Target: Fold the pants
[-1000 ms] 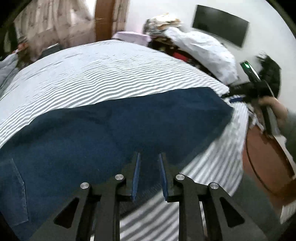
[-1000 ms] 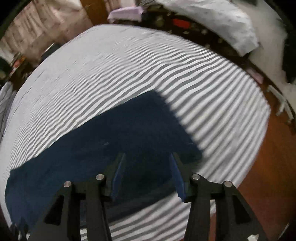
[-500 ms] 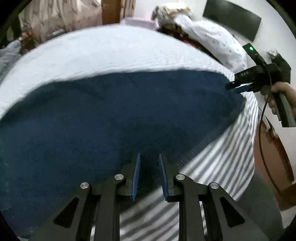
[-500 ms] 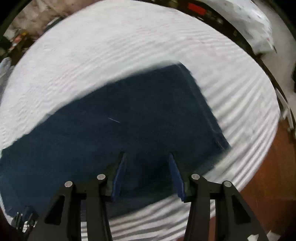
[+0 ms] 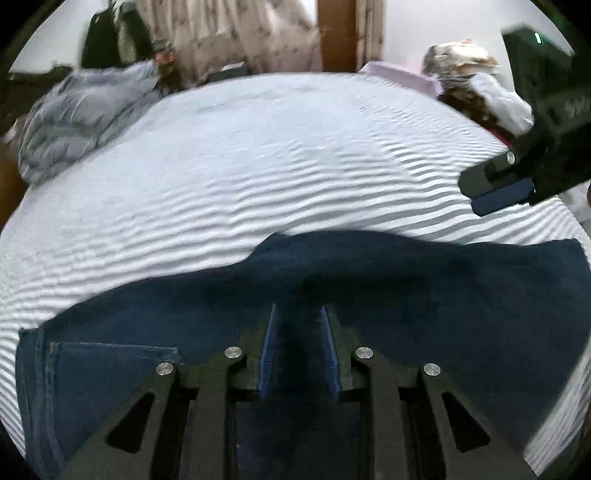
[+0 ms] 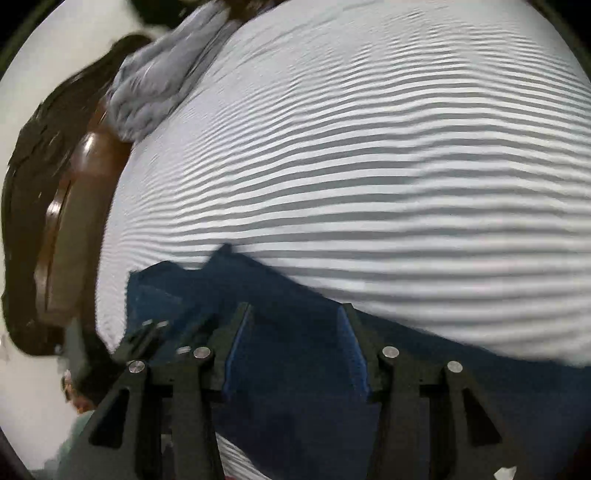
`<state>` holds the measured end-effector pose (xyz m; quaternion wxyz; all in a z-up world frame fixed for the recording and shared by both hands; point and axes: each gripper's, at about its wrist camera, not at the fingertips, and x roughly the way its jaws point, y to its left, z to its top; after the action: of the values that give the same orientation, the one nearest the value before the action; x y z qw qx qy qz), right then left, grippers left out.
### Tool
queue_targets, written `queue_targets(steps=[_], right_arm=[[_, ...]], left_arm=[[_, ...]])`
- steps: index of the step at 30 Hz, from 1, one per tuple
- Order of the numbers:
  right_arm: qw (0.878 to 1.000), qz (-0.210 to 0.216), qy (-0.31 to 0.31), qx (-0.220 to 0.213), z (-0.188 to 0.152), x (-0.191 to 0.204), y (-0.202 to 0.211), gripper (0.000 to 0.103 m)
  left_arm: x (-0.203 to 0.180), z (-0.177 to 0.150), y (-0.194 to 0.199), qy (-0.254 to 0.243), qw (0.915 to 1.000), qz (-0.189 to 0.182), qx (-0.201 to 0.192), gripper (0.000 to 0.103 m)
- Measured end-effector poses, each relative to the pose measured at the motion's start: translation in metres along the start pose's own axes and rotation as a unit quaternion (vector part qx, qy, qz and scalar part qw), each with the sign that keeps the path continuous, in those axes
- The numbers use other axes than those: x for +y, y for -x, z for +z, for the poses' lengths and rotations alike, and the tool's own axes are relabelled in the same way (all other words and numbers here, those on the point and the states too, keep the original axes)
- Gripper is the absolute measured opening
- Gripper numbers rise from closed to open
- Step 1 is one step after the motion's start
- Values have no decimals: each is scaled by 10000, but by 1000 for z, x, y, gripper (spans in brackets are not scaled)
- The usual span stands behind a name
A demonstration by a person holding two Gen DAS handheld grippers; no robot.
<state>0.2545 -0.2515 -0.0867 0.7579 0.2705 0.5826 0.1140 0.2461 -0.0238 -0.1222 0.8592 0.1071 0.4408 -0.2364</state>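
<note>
Dark blue denim pants [image 5: 424, 295] lie flat on a bed with a grey-and-white striped sheet [image 5: 295, 166]. A back pocket [image 5: 110, 365] shows at the lower left. My left gripper [image 5: 298, 314] is over the pants, jaws a small gap apart with nothing between them. My right gripper [image 6: 295, 314] is open over the pants [image 6: 295, 406] near their far edge. It also shows in the left wrist view [image 5: 498, 188] at the right, above the sheet beyond the pants.
A grey crumpled quilt [image 5: 77, 114] lies at the bed's far left corner. Curtains [image 5: 240, 33] and a wooden post stand behind the bed. Piled clothes [image 5: 476, 85] sit at the far right. A brown wooden bed frame [image 6: 66, 221] edges the mattress.
Both grippers have swung across the bed. The views have turned, so the pants now fill only the lower part of each frame. Both jaws kept the same opening.
</note>
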Motion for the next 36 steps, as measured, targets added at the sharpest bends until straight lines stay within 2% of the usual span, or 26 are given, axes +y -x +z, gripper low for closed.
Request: queue_targets(steps=[2, 4, 6, 10, 16, 19, 22, 24, 26, 31, 32, 34, 36], right_arm=[[9996, 102, 109, 244, 19, 21, -30, 45], [9984, 246, 105, 491, 43, 30, -58, 45], [9972, 277, 104, 681, 53, 37, -78, 45], [9921, 498, -123, 1143, 60, 39, -115, 37], [9794, 901, -147, 1803, 54, 43, -131, 32], [9830, 697, -66, 1697, 59, 40, -137, 30], [9806, 682, -42, 1835, 61, 43, -147, 28], [9830, 633, 146, 1717, 60, 52, -141, 15], [9838, 614, 333, 1654, 59, 58, -137, 9], [9896, 460, 609, 1219, 61, 77, -125, 6], [9913, 464, 587, 1087, 64, 77, -120, 1], [9950, 457, 535, 710, 72, 76, -112, 1], [9960, 338, 468, 682, 79, 73, -114, 1]], left_arm=[[9, -8, -11, 108, 9997, -37, 234, 26], [7, -19, -5, -85, 9999, -3, 109, 26], [2, -29, -1, -365, 9992, 130, 95, 26], [-1, -42, 4, -347, 9993, 138, 27, 26], [4, -52, 12, -153, 9998, 53, -122, 26], [3, -58, 13, -164, 9995, 126, -248, 26], [7, -58, 13, -59, 9997, 80, -230, 26], [9, -58, 13, -31, 9997, 50, -241, 26], [9, -61, 14, -65, 9995, 65, -305, 26], [6, -66, 16, -35, 9991, 145, -385, 26], [5, -66, 17, -40, 9991, 156, -395, 26], [4, -68, 17, -43, 9990, 170, -408, 26], [3, -68, 18, -42, 9990, 172, -416, 26]])
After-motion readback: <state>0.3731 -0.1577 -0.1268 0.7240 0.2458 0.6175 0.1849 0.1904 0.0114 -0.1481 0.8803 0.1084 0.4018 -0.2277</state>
